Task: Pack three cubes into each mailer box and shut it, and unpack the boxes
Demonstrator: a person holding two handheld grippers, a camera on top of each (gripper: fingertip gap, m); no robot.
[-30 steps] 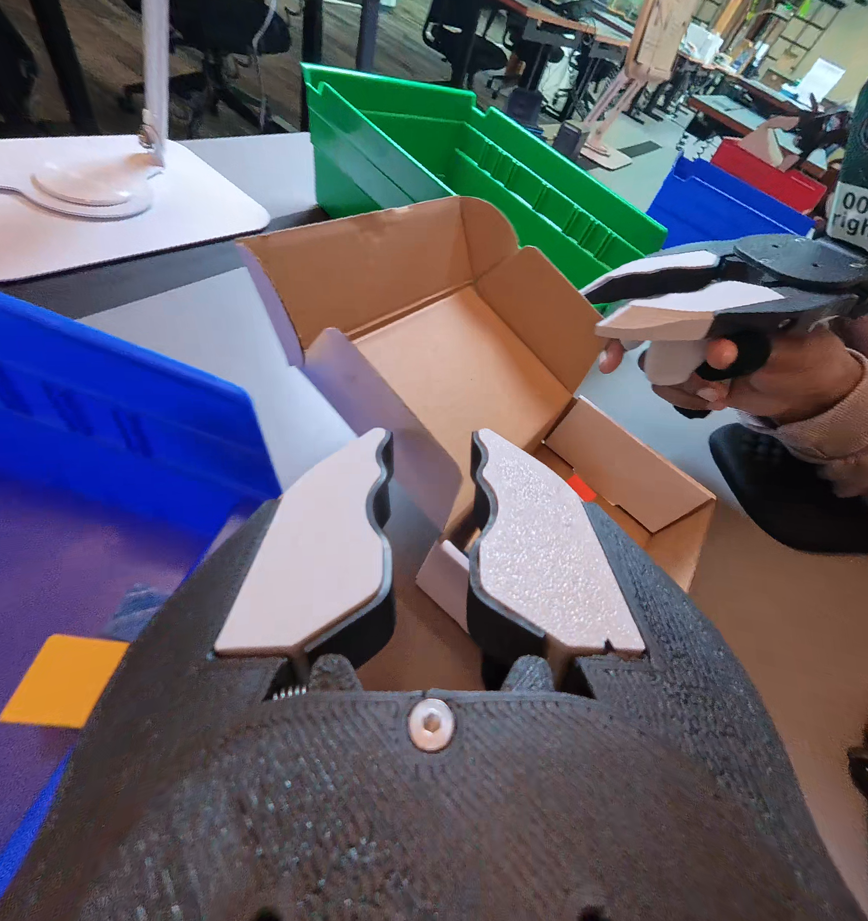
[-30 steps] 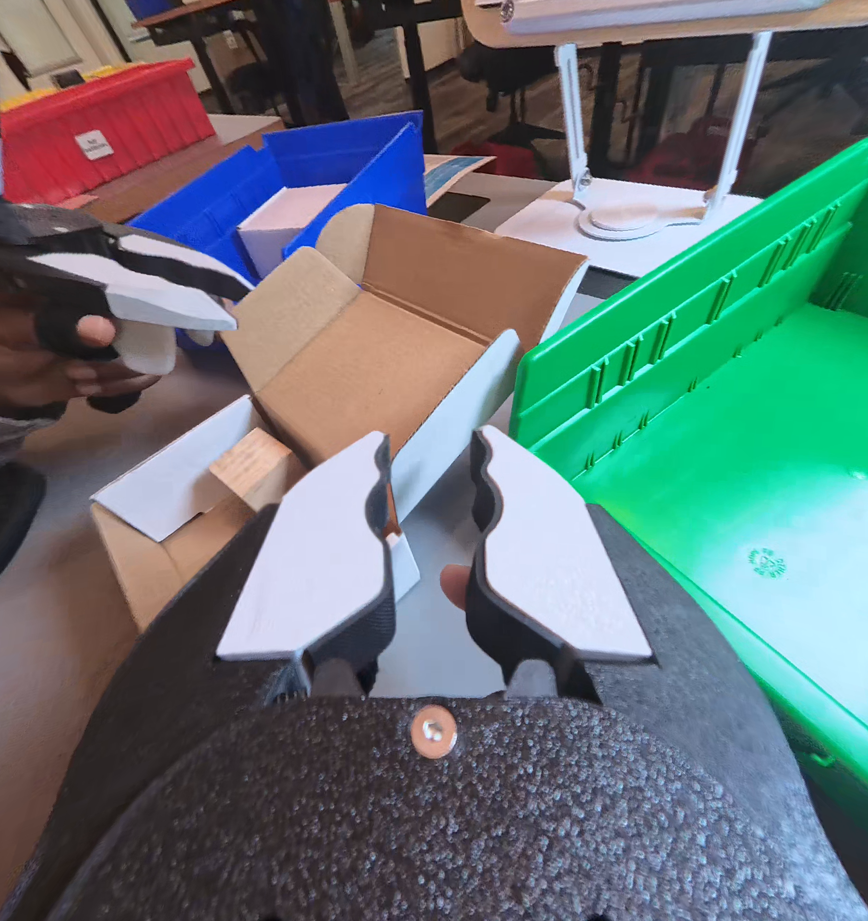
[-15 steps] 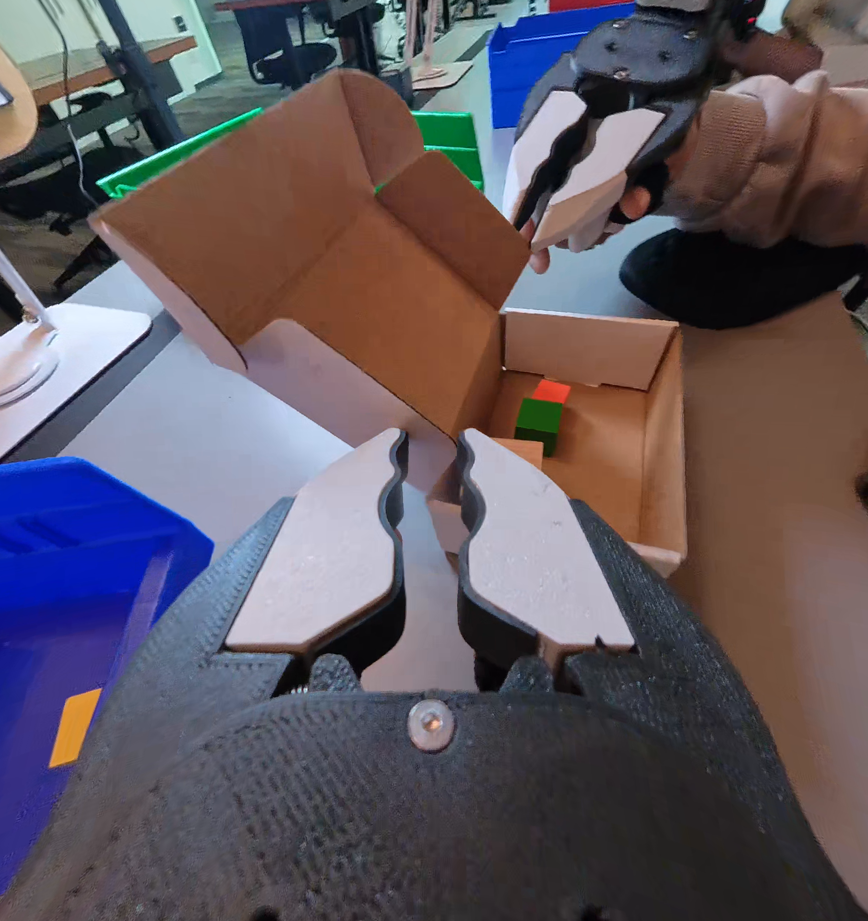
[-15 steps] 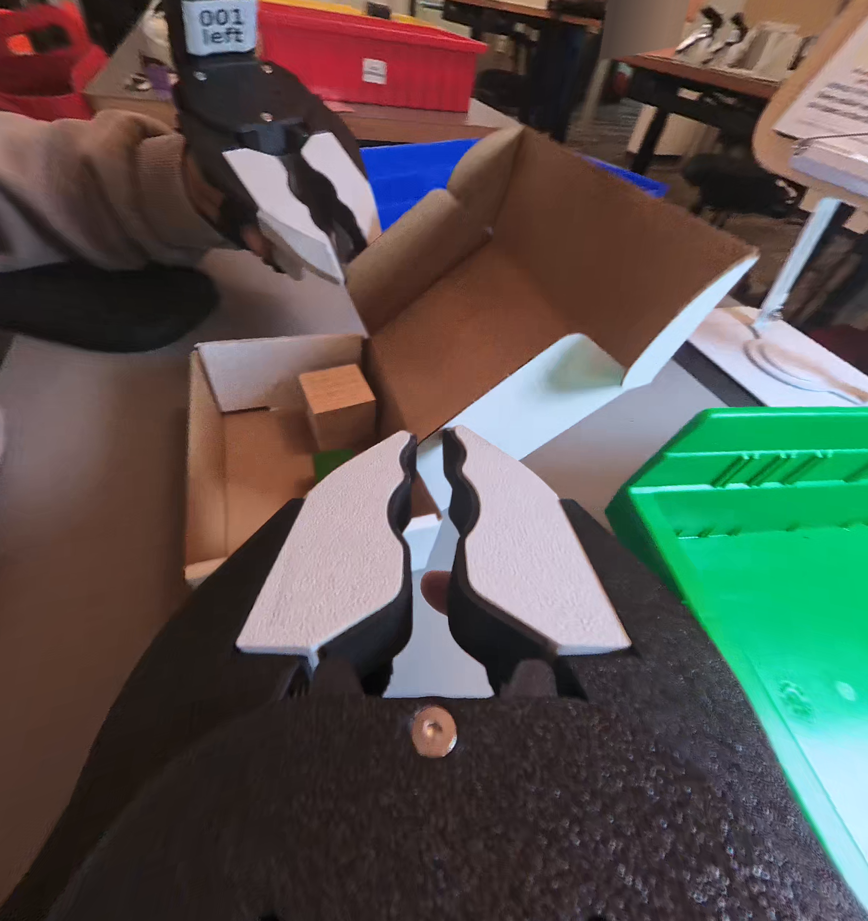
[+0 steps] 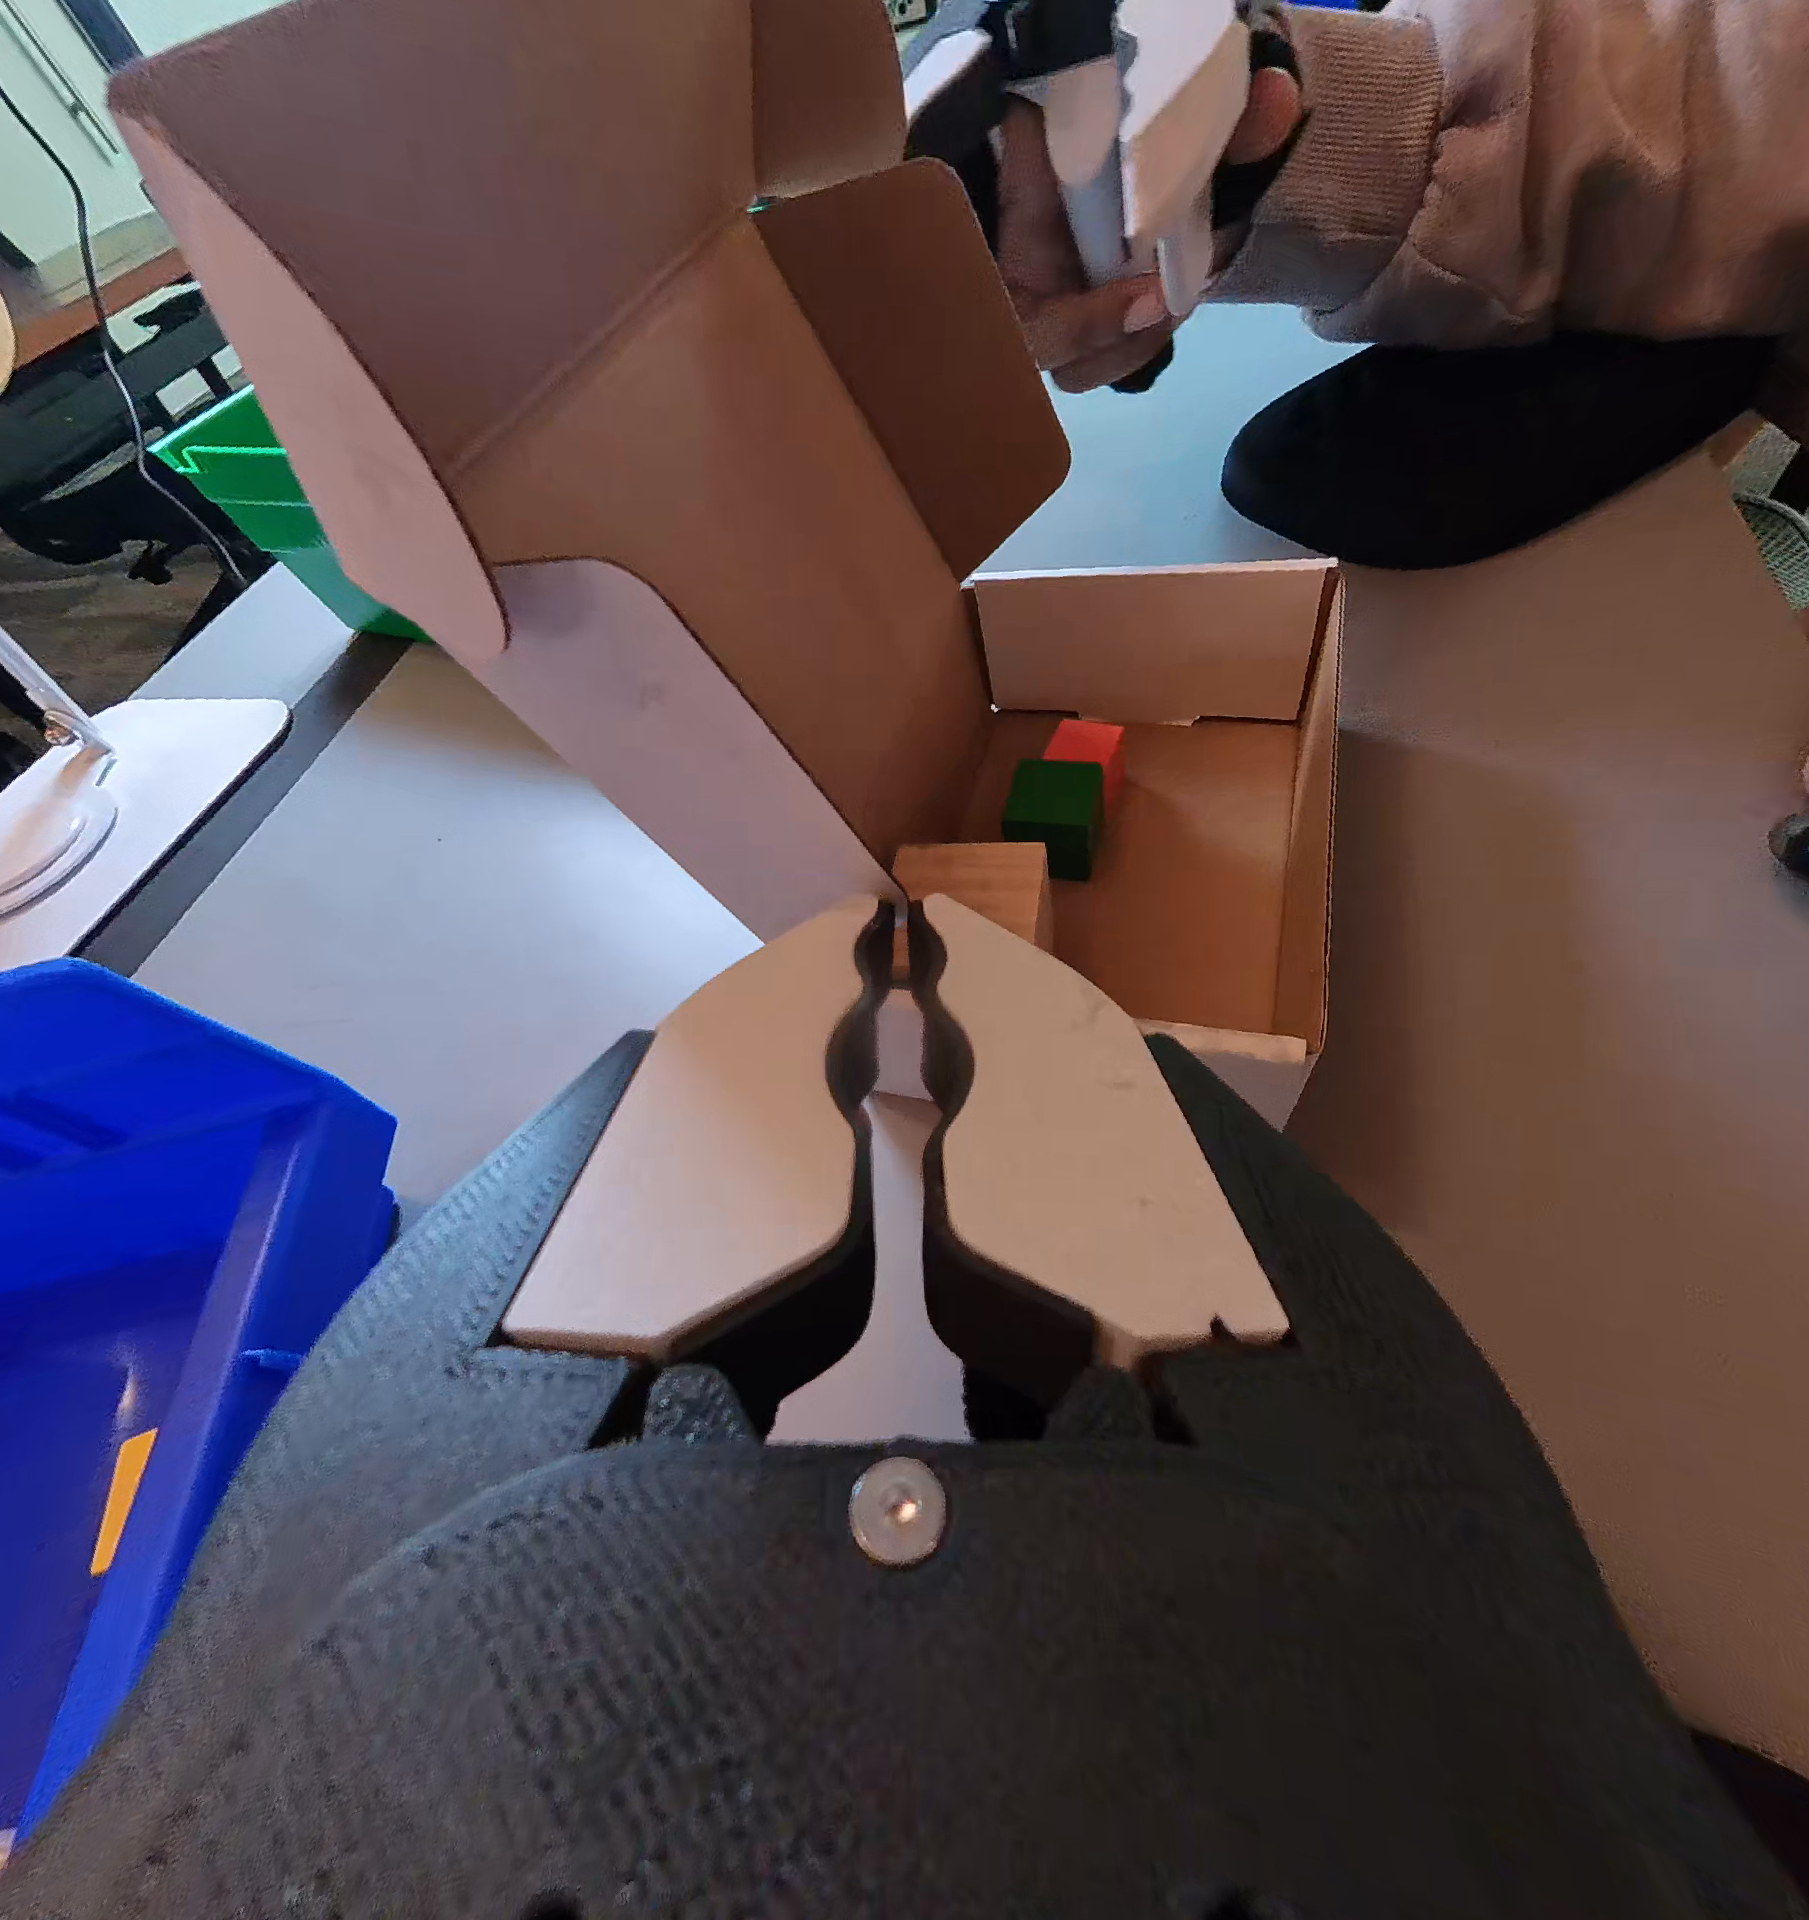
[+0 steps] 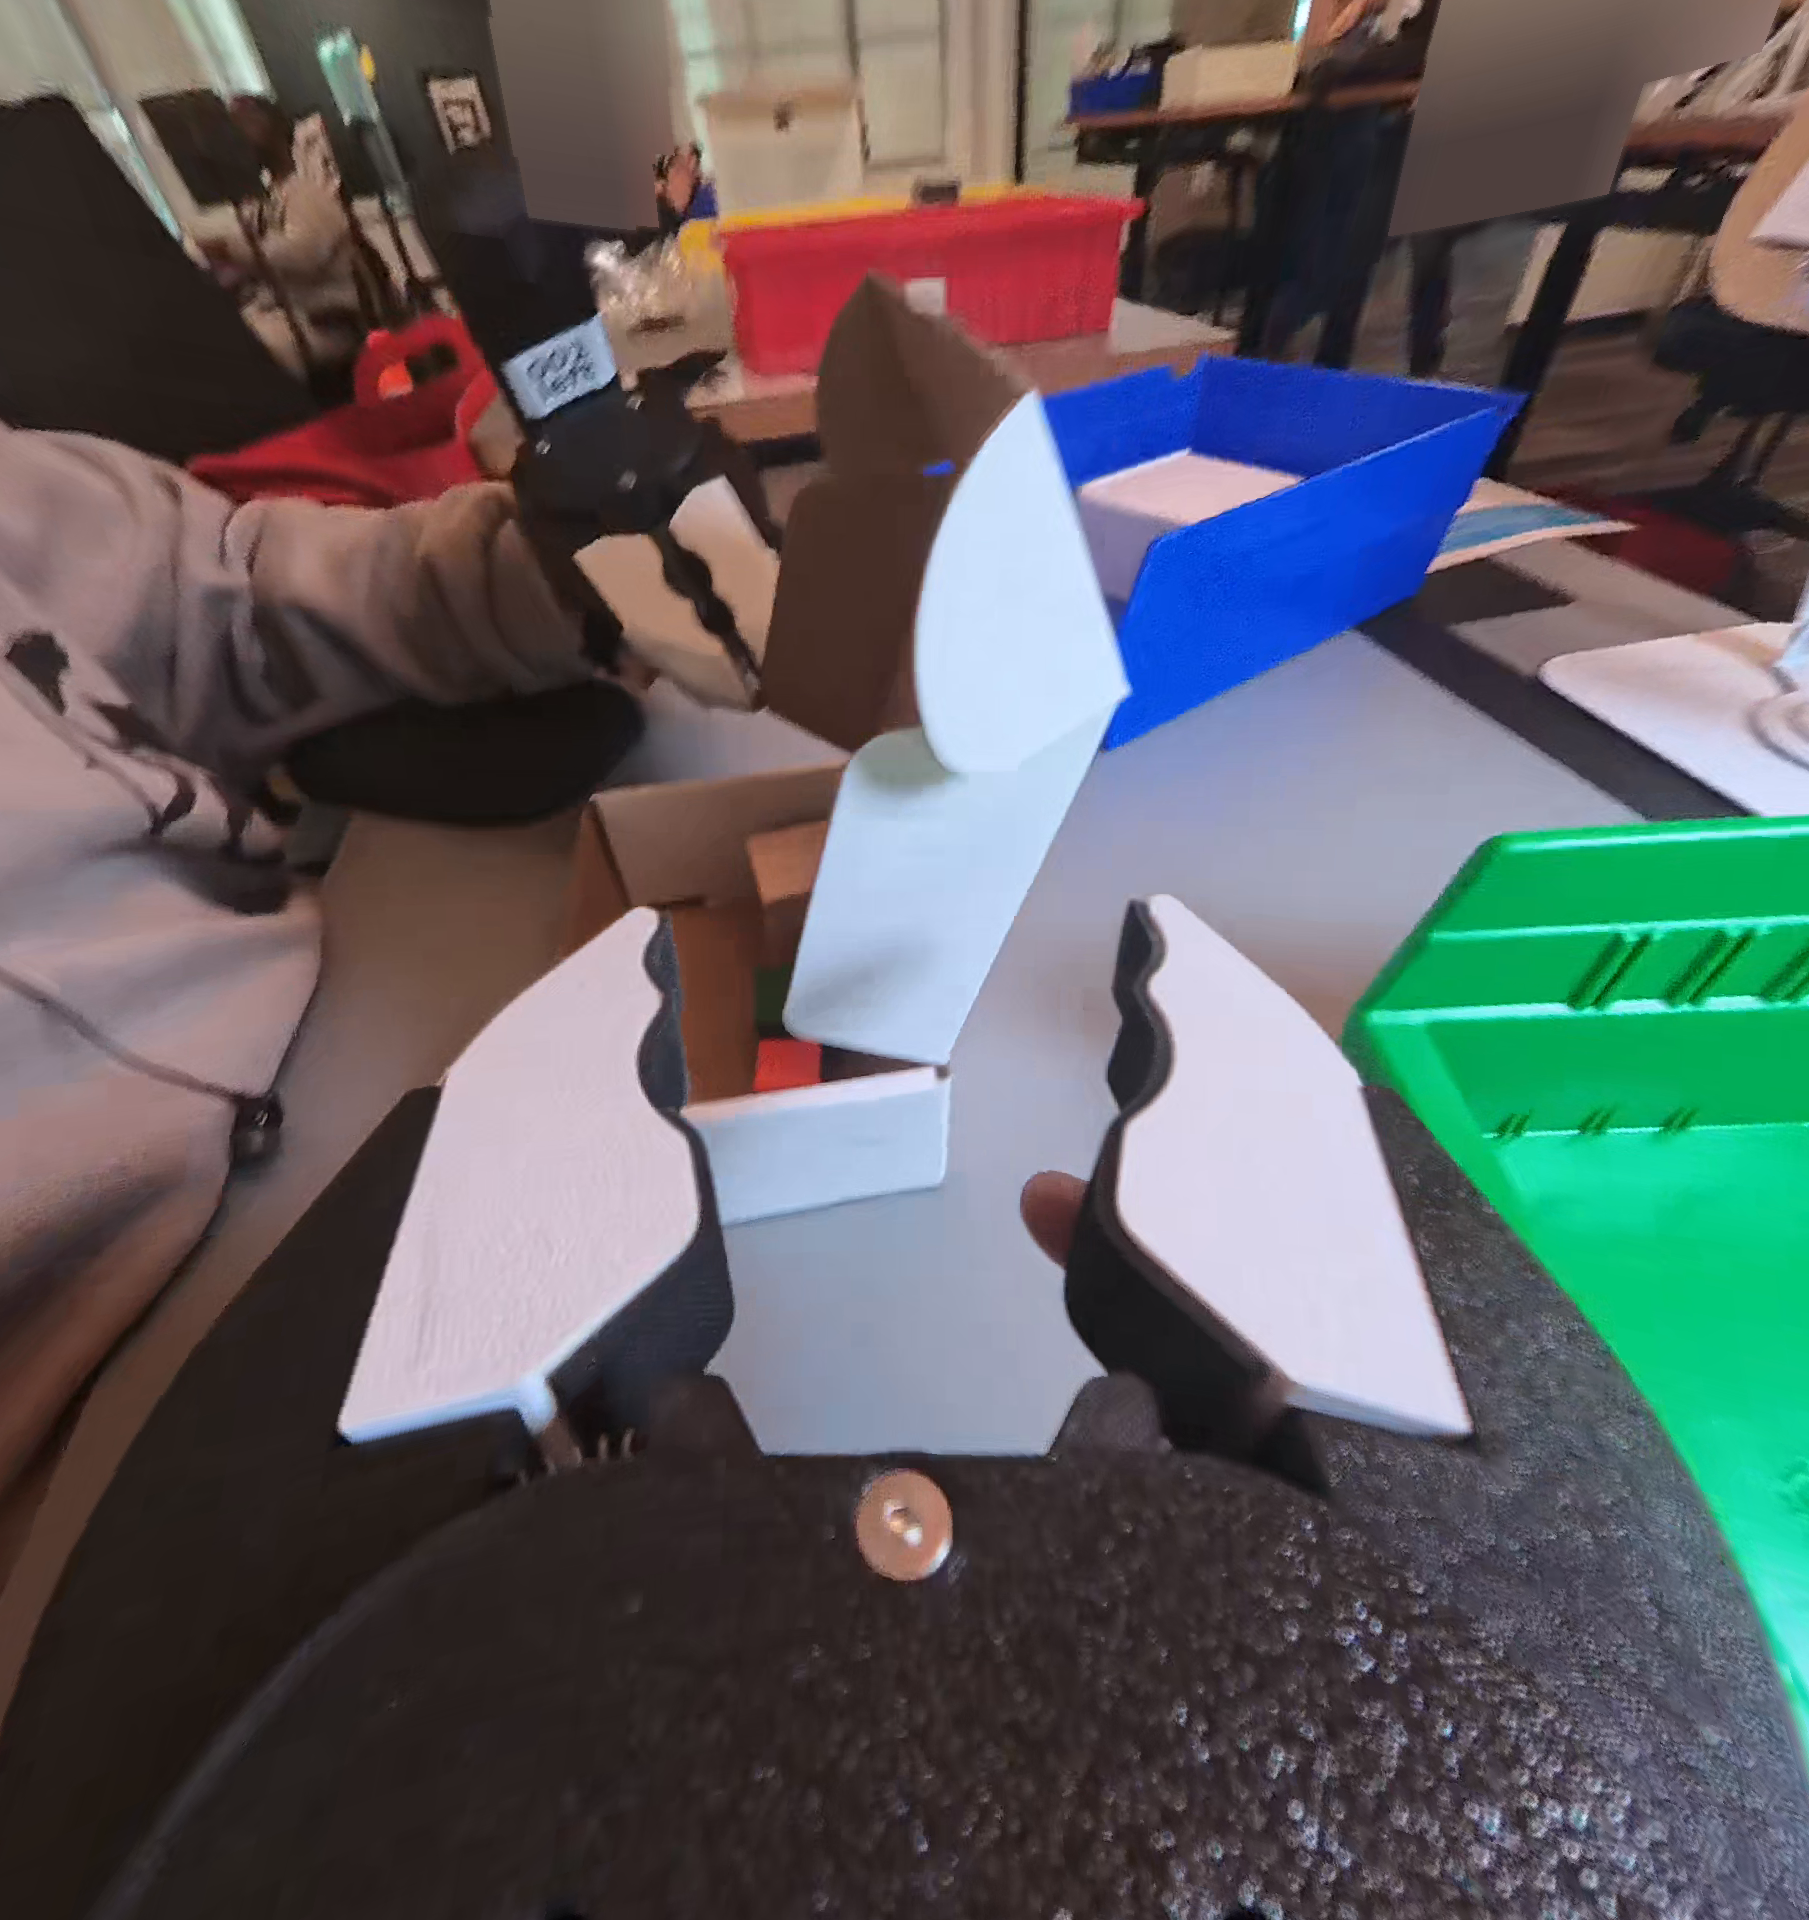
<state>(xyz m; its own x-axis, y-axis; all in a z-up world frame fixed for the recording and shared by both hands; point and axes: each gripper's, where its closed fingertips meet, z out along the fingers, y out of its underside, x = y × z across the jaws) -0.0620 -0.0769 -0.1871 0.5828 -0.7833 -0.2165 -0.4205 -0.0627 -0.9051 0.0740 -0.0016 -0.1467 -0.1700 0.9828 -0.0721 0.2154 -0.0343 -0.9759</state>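
The cardboard mailer box point(image 5: 1305, 831) lies open on the table with its lid point(image 5: 619, 364) standing nearly upright. Inside it are a wooden cube point(image 5: 983, 894), a green cube point(image 5: 1056, 816) and a red cube point(image 5: 1087, 748). My left gripper point(image 5: 900, 920) is shut on the box's near wall at the lid corner. My right gripper point(image 6: 900, 920) is wide open and empty, just in front of the box's white end wall point(image 6: 827, 1143). The lid's white outer face point(image 6: 921, 914) rises between the fingers. The right gripper also shows blurred in the left wrist view point(image 5: 1139, 239), behind the lid.
A green bin point(image 6: 1658, 1143) stands right of the box and a blue bin point(image 5: 100, 1195) near my left gripper. Another blue bin point(image 6: 1295, 540), a red bin point(image 6: 931, 260) and a white lamp base point(image 5: 48, 810) stand farther back. The person's sleeve point(image 6: 152, 675) is at the left. One gripper's finger ends stand about 15 cm off the other's.
The lid has swung up from lying back to nearly upright. My left gripper has closed onto the box's near wall. My right gripper has opened wide and drawn back from the lid.
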